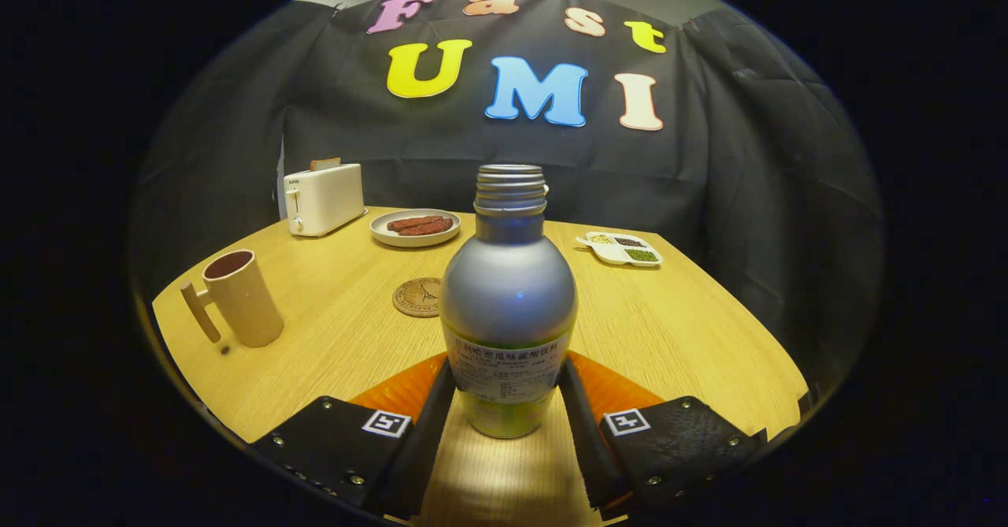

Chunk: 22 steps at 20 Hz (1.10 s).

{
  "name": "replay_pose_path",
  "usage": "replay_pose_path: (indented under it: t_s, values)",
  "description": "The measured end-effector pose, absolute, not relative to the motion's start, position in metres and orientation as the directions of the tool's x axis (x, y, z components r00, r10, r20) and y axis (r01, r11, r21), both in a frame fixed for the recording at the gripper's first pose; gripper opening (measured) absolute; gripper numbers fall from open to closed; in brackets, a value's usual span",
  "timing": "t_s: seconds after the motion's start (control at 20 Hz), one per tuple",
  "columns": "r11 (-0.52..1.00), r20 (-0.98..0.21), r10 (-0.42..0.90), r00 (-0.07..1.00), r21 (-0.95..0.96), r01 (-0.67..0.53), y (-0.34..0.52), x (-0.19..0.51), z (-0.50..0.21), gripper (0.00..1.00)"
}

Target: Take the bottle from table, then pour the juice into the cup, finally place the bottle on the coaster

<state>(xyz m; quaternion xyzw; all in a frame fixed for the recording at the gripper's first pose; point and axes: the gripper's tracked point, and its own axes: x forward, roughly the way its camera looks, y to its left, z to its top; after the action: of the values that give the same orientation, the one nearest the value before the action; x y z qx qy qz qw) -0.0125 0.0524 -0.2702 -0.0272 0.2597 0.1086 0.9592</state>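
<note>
I am gripping the uncapped silver bottle between the gripper's closed fingers above the table; its label print is too small to read. Coaster and cup are sitting beyond.

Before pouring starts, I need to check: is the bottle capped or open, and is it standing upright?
Open and upright: the bottle shows bare neck threads with no cap, standing straight between the claw fingers, which press its sides.
</note>
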Motion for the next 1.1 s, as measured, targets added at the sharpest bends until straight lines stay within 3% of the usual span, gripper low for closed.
replay_pose_path:
  t_s: [0.1, 0.15, 0.2, 0.7, 1.1]
  values:
    - [0.971, -0.492, 0.198, 0.848, -0.016, -0.237, 0.06, -0.009, -0.258, 0.75]
    - [0.967, -0.486, 0.21, 0.849, -0.022, -0.252, 0.062, -0.008, -0.257, 0.65]
    - [0.964, -0.484, 0.223, 0.846, -0.02, -0.266, 0.067, -0.006, -0.253, 0.64]
    - [0.883, -0.416, 0.282, 0.864, -0.239, -0.404, 0.111, 0.01, -0.199, 0.64]
    - [0.811, -0.46, 0.264, 0.848, -0.371, -0.453, 0.137, 0.019, -0.193, 0.65]
